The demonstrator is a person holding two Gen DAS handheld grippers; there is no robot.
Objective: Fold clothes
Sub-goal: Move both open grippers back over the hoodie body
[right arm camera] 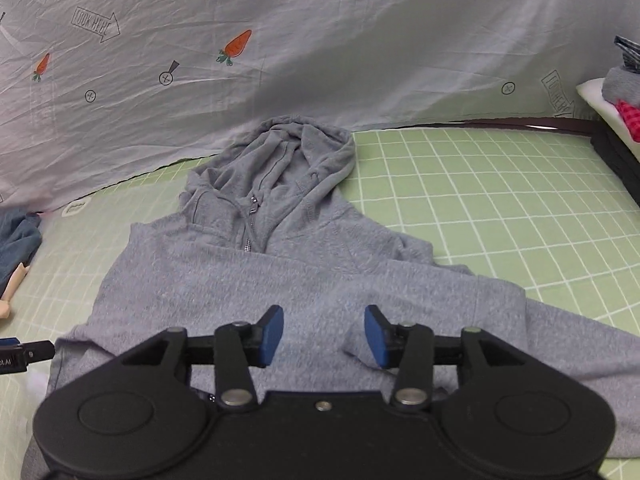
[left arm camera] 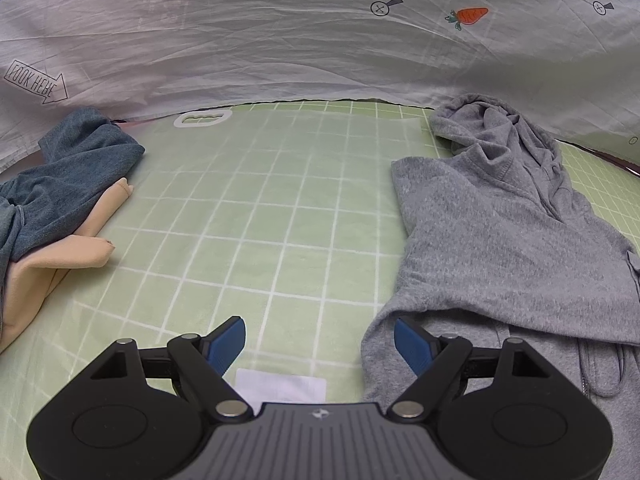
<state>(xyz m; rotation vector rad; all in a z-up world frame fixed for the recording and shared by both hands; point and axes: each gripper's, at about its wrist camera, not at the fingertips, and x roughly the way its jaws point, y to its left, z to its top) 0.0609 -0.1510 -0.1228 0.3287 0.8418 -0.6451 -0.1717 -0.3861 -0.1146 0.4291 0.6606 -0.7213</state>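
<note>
Denim garment (left arm camera: 68,172) lies heaped far left of the left claw (left arm camera: 319,344), which hangs agape, gripping nothing. Grey hoodie (right arm camera: 280,264) spreads beneath the right claw (right arm camera: 324,336), equally wide and empty, probably poised for folding.

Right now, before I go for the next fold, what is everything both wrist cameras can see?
hoodie: one, grey, zip-front, on the mat, hood toward the backdrop
blue garment: one, left edge, over the beige one
beige garment: one, left edge
mat: one, green with white grid
backdrop sheet: one, white, carrot prints
clothes pile: grey and red pieces, far right
left gripper: open, at the hoodie's edge
right gripper: open, over the hoodie
</note>
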